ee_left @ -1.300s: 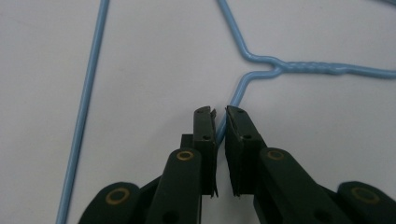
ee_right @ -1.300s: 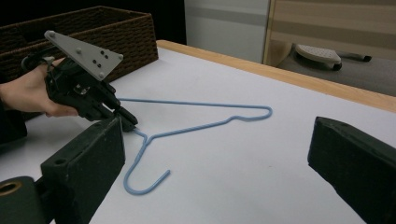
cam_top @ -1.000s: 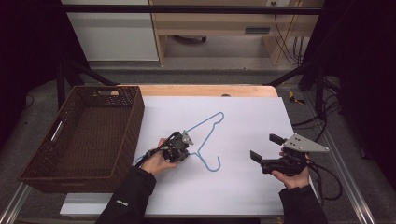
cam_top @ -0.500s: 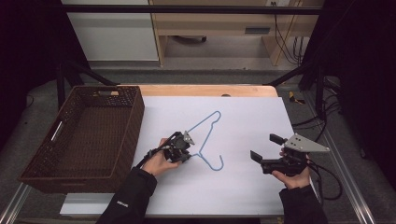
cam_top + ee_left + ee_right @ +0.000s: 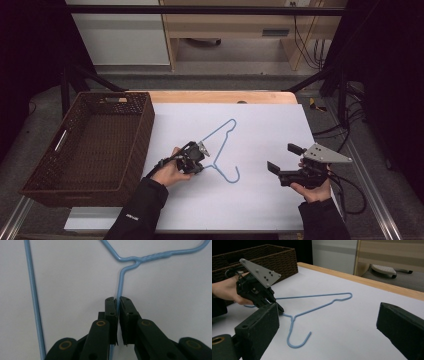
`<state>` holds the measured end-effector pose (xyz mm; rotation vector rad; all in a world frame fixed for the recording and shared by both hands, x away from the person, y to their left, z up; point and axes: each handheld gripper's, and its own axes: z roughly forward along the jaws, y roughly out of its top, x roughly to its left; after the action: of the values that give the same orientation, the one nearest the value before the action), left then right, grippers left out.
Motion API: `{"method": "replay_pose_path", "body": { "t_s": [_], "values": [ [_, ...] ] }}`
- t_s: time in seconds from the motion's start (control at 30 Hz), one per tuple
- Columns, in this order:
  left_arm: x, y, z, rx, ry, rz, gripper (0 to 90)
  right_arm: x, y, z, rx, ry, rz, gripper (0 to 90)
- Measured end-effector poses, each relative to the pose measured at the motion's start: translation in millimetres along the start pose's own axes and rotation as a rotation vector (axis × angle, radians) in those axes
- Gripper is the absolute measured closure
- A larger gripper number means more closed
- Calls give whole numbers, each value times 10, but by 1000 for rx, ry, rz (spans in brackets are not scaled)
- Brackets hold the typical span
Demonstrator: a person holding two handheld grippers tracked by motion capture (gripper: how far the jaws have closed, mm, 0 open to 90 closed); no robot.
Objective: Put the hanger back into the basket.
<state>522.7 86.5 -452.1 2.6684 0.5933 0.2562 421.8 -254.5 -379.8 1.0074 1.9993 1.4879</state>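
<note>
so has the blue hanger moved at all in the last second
Yes. The blue hanger, clamped by the left gripper, has slid slightly left toward the wicker basket, and its top corner has drawn back a little from the table's wooden far edge.

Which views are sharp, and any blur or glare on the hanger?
High view: dim, soft, dark edges, hanger thin but readable. Left gripper view: crisp on wire and tongs, even light, no glare. Right gripper view: its own near jaws blurred, hanger sharp, faint shadow under the hook.

On the white tabletop [image 5: 260, 200], the left hand-held gripper [image 5: 196, 159] meets a blue wire hanger [image 5: 220, 145]. At nine o'clock sits a wicker basket [image 5: 132, 150]; the right hand-held gripper [image 5: 282, 162] waits at four o'clock, jaws parted.
</note>
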Motion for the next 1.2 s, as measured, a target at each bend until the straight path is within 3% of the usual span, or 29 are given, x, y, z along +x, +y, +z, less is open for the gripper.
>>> {"method": "replay_pose_path", "body": {
  "t_s": [0.2, 0.47, 0.87, 1.07, 1.2],
  "values": [
    [-66, 17, -1, 7, 38, 52, 865, -1, -6, 12, 5, 4, -5, 48],
    [-74, 8, -17, -4, 44, 42, 872, 7, -10, 22, 11, 11, -6, 51],
    [-82, -29, -257, -116, 47, -31, 873, 51, -39, 97, 32, 37, -10, 60],
    [-61, -116, -379, -182, 59, -79, 873, 115, -98, 234, 70, 65, -18, 63],
    [-47, -180, -430, -201, 61, -91, 873, 176, -143, 359, 95, 88, -15, 67]
  ]
}}
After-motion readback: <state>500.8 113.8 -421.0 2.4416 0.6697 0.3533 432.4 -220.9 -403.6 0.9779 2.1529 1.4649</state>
